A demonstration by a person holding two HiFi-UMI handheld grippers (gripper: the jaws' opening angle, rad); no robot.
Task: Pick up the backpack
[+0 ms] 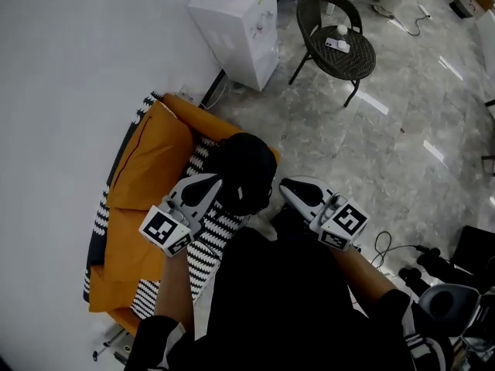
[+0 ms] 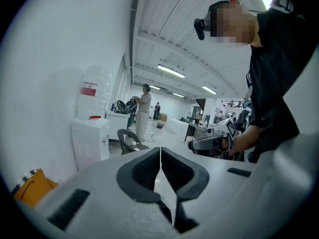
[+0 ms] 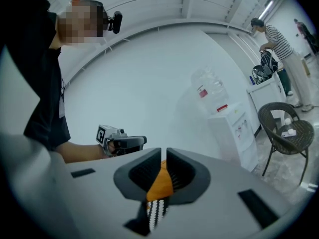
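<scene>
A black backpack (image 1: 241, 171) lies on the near end of a sofa (image 1: 147, 168) with orange cushions and a black-and-white striped cover. My left gripper (image 1: 210, 182) is at the backpack's left side and my right gripper (image 1: 288, 187) at its right side, the bag between them. In the left gripper view the left gripper (image 2: 160, 153) is shut with nothing in its jaws and looks across at the right gripper (image 2: 209, 142). The right gripper (image 3: 163, 156) is shut too, with only orange cushion and striped cloth showing behind its jaws. It faces the left gripper (image 3: 122, 142).
A white water dispenser (image 1: 241, 23) stands by the wall beyond the sofa. A dark wicker chair (image 1: 337, 40) with small white items sits farther out. Cables (image 1: 390, 246) and black gear (image 1: 464, 261) lie on the floor at right. A person (image 2: 143, 111) stands far off.
</scene>
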